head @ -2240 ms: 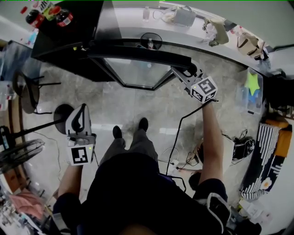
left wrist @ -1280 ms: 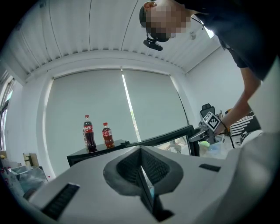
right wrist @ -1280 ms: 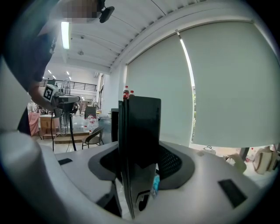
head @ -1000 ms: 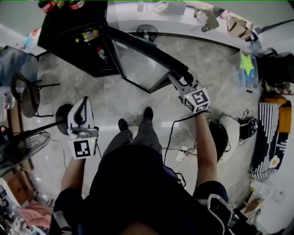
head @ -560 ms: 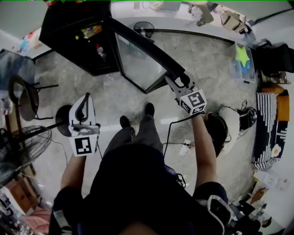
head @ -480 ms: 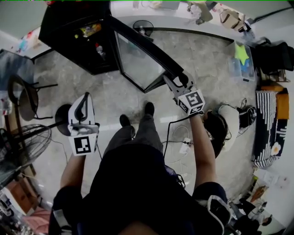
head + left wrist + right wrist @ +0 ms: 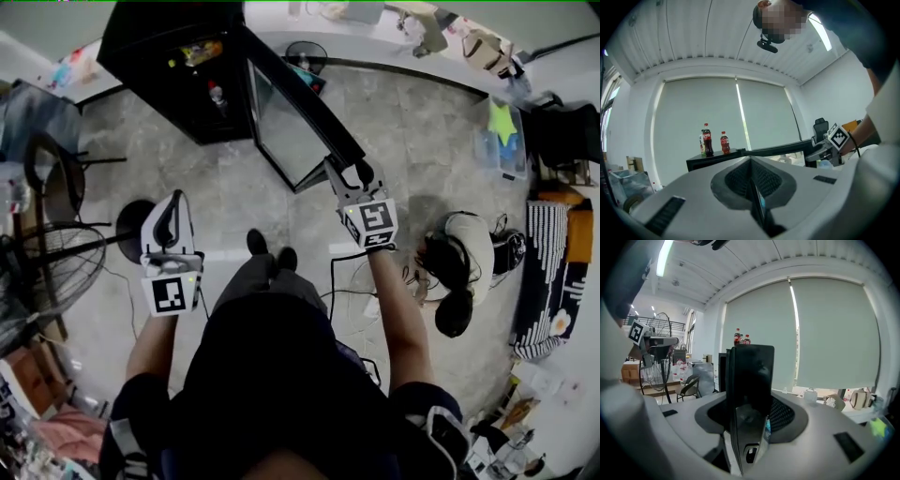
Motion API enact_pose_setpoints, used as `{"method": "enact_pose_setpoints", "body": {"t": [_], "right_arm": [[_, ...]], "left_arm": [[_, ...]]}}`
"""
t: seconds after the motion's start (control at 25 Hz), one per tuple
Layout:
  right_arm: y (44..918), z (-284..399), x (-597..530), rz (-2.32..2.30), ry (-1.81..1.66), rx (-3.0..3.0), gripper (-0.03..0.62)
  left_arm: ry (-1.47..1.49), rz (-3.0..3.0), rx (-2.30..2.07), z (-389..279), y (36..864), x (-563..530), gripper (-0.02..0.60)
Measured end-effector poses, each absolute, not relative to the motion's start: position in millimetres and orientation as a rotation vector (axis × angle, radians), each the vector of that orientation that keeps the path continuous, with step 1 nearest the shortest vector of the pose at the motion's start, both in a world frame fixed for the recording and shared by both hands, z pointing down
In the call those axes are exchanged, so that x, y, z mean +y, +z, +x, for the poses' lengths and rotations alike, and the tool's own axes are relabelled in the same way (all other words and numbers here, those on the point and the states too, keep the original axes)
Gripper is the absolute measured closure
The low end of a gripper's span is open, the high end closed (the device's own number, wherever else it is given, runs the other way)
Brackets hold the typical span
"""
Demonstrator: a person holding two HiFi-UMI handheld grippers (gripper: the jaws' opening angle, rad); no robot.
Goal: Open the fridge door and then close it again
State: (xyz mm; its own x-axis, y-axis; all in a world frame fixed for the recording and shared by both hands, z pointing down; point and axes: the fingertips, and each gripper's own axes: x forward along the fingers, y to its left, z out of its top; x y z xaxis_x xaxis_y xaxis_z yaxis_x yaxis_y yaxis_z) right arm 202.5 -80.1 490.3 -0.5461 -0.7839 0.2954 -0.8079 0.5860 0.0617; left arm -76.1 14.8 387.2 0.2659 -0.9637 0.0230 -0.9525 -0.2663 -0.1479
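Observation:
The black fridge (image 7: pixel 159 56) stands at the upper left of the head view, and its glass door (image 7: pixel 291 117) is swung far out toward me. My right gripper (image 7: pixel 347 171) is shut on the door's free edge. In the right gripper view that black door edge (image 7: pixel 750 371) stands upright between the jaws of the right gripper (image 7: pixel 749 427). Out to my left, away from the fridge, my left gripper (image 7: pixel 172 204) is shut and holds nothing. From the left gripper (image 7: pixel 751 164) I see the fridge top (image 7: pixel 717 157) and the door's top rail (image 7: pixel 780 150).
Two cola bottles (image 7: pixel 714 140) stand on the fridge. A fan on a stand (image 7: pixel 47 272) and a chair (image 7: pixel 52 173) are at the left. Cables (image 7: pixel 352 281) and dark and white objects (image 7: pixel 450 272) lie on the floor at the right. A counter with bags (image 7: pixel 422 28) runs behind.
The door has swung further open toward me, and my right gripper has come down and left with it, still holding its edge. The left gripper has hardly shifted.

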Motion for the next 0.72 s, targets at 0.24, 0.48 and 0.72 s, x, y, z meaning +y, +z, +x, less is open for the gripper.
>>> {"method": "enact_pose_setpoints", "body": {"t": [0.24,0.48,0.72], "right_arm": [[490.2,192.7,-68.4,1.298,0.133,-2.539,0.375],[493.2,169.8,-53.3,1.276,0.159,-2.51,0.37],[492.5,144.3,-41.3,1.31,0.165,-2.499,0.367]], "left_arm": [[-0.173,-2.365,1.93,-63.5,384.1,34.3,0.558],[-0.185,-2.309,1.996,-61.8,386.0,55.0,0.559],[-0.197,-2.277,2.026,-68.1,388.0,75.7,0.559]]}}
